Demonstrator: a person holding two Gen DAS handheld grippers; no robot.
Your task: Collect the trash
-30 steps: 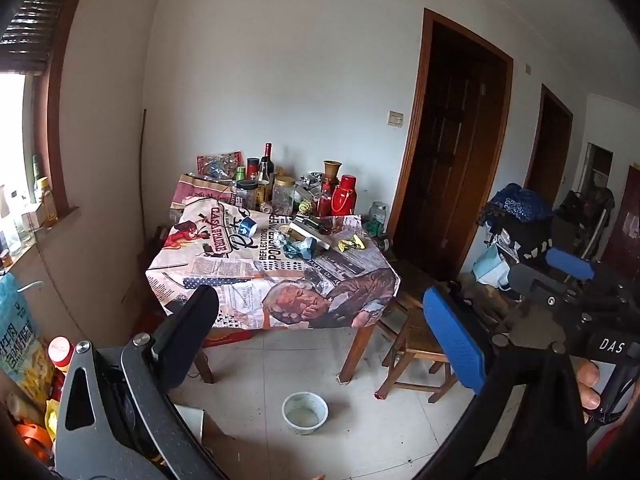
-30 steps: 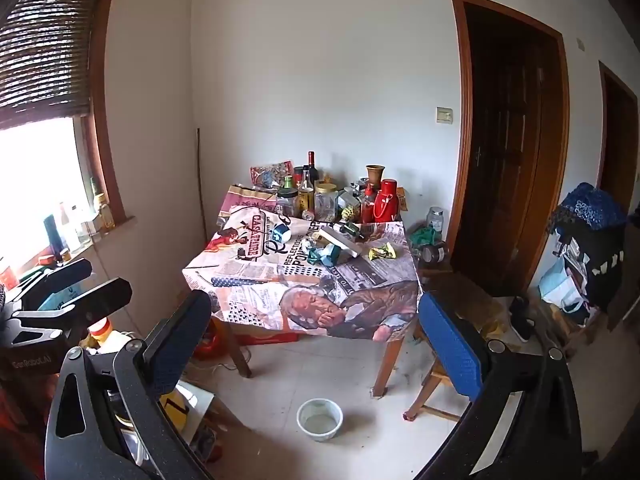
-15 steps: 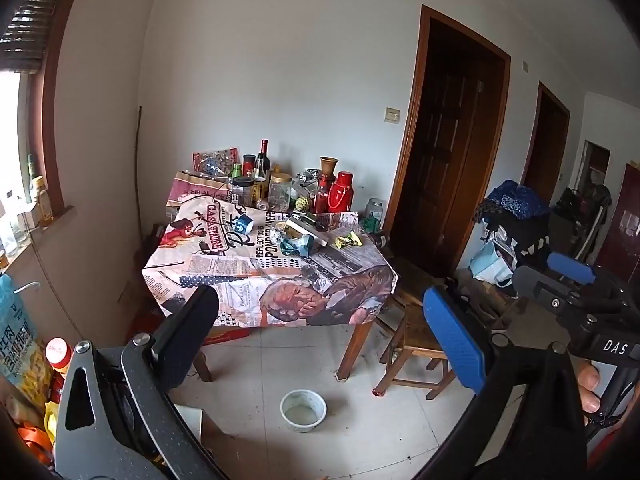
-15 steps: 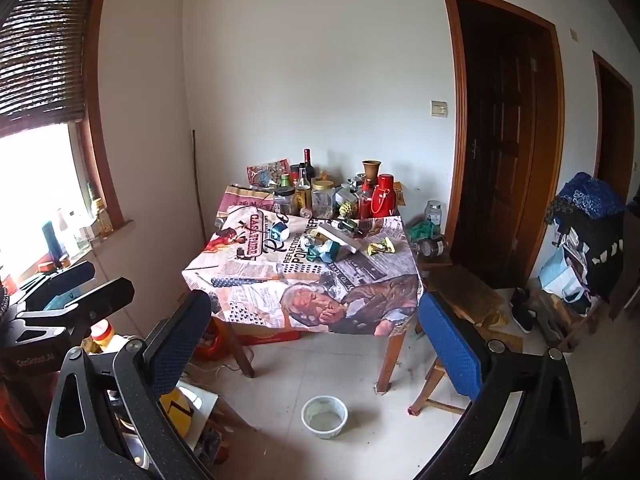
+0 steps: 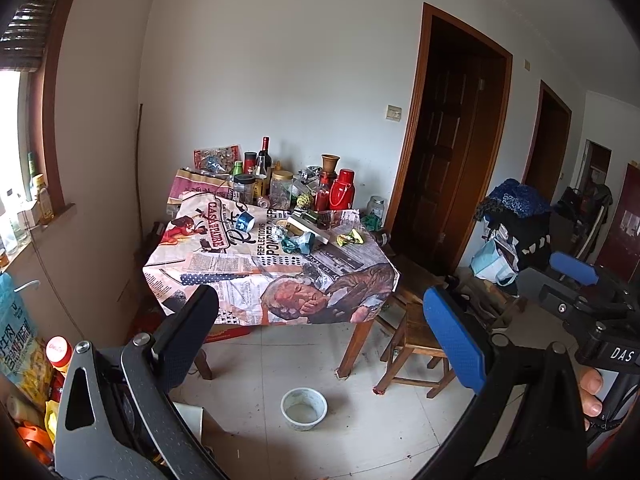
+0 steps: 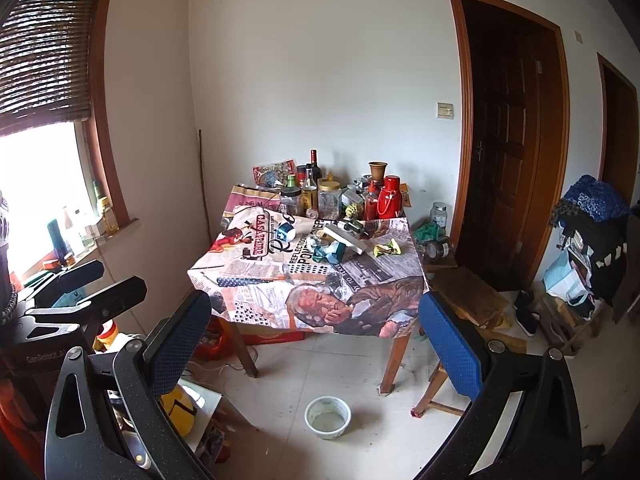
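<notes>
Both tools held wide, nothing gripped: left tool (image 5: 320, 332), right tool (image 6: 316, 336). Newspaper-print-covered desk (image 6: 256, 280) now framed slightly farther than a second ago (retreat, not approach). Crumpled yellow-green wrapper (image 6: 387, 248) and teal crumpled wrapper (image 6: 330, 251) left uncollected on desk.

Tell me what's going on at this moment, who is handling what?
Nothing is held yet. A person holds the left gripper and right gripper, both open and empty, out toward a cluttered table across the room. Crumpled wrappers, a yellow one and a teal one, lie on its printed cloth among bottles and jars. A white bowl sits on the floor.
</notes>
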